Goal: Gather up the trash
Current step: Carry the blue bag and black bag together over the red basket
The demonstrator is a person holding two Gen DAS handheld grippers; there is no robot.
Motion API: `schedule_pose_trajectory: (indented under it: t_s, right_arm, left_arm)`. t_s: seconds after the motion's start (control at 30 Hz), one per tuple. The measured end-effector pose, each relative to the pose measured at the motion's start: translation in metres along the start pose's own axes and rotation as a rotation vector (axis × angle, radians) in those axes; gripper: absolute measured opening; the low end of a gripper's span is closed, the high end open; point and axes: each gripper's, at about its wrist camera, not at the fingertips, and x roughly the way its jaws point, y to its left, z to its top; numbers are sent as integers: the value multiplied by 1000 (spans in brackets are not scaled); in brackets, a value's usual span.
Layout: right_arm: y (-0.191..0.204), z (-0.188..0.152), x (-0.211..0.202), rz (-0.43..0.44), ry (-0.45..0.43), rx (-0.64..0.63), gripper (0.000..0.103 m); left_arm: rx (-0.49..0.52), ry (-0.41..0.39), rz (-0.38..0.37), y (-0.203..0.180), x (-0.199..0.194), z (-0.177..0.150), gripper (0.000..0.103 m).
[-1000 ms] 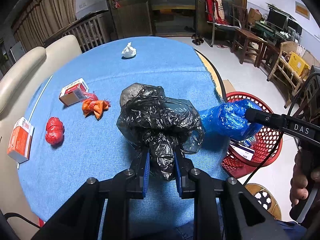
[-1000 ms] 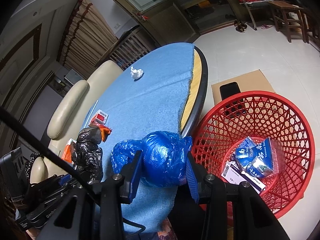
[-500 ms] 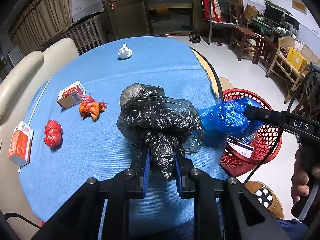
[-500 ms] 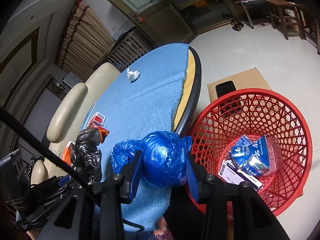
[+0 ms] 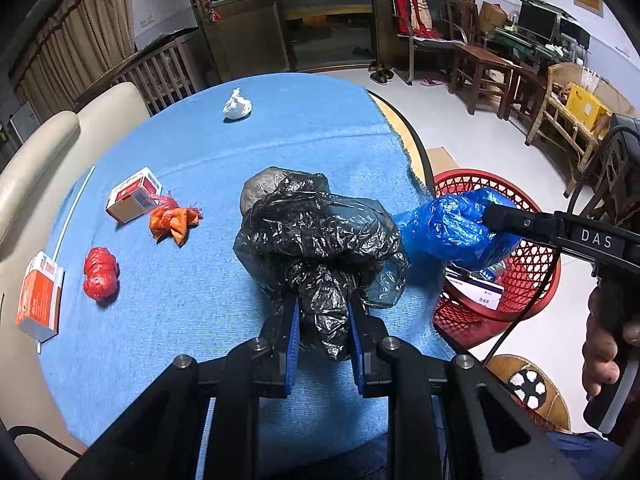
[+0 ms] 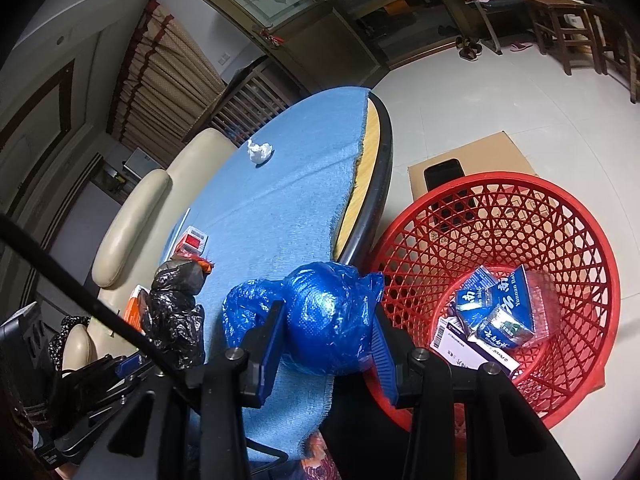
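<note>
My left gripper (image 5: pixel 323 312) is shut on the twisted neck of a crumpled black plastic bag (image 5: pixel 316 232), held over the blue tablecloth (image 5: pixel 192 300). My right gripper (image 6: pixel 326 316) is shut on a bulging blue plastic bag (image 6: pixel 324 316), which hangs at the table's edge beside the red mesh basket (image 6: pixel 520 200). The same blue bag (image 5: pixel 448 228) shows in the left wrist view, to the right of the black one, in front of the basket (image 5: pixel 536 264). Inside the basket lie several blue and white cartons (image 6: pixel 492 320).
On the cloth lie a white crumpled wad (image 5: pixel 237 107), a red-and-white box (image 5: pixel 134 199), an orange wad (image 5: pixel 172 222), a red wad (image 5: pixel 100 274) and an orange box (image 5: pixel 38 300). A cream sofa (image 5: pixel 48 148) borders the table's left. Cardboard (image 6: pixel 472 160) lies behind the basket.
The basket has slid slightly left and down in the right wrist view; both bags stay clamped and the grippers have hardly moved.
</note>
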Motion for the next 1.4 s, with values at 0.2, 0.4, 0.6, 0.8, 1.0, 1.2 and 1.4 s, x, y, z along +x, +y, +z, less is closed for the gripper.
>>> schedule_pose_trajectory:
  t_s: [0.2, 0.4, 0.6, 0.8, 1.0, 1.2, 1.4]
  right_arm:
    - [-2, -1, -2, -1, -2, 5, 44]
    - [-7, -2, -4, -3, -2, 12, 44]
    - [-14, -3, -8, -7, -6, 29, 44]
    - [-25, -4, -14, -17, -16, 52, 44]
    - [-33, -2, -21, -19, -32, 74, 44]
    - [-37, 0, -26, -22, -47, 82, 44]
    - [-45, 2, -33, -24, -62, 99, 44]
  left_arm:
    - [19, 1, -9, -3, 1, 0, 23]
    - [42, 2, -19, -6, 3, 0, 23]
    - [67, -6, -28, -12, 1, -1, 23]
    - [72, -3, -31, -14, 1, -1, 23]
    - [72, 0, -28, -13, 2, -1, 23]
    - [86, -7, -26, -17, 0, 0, 23]
    - [112, -22, -31, -23, -5, 0, 23]
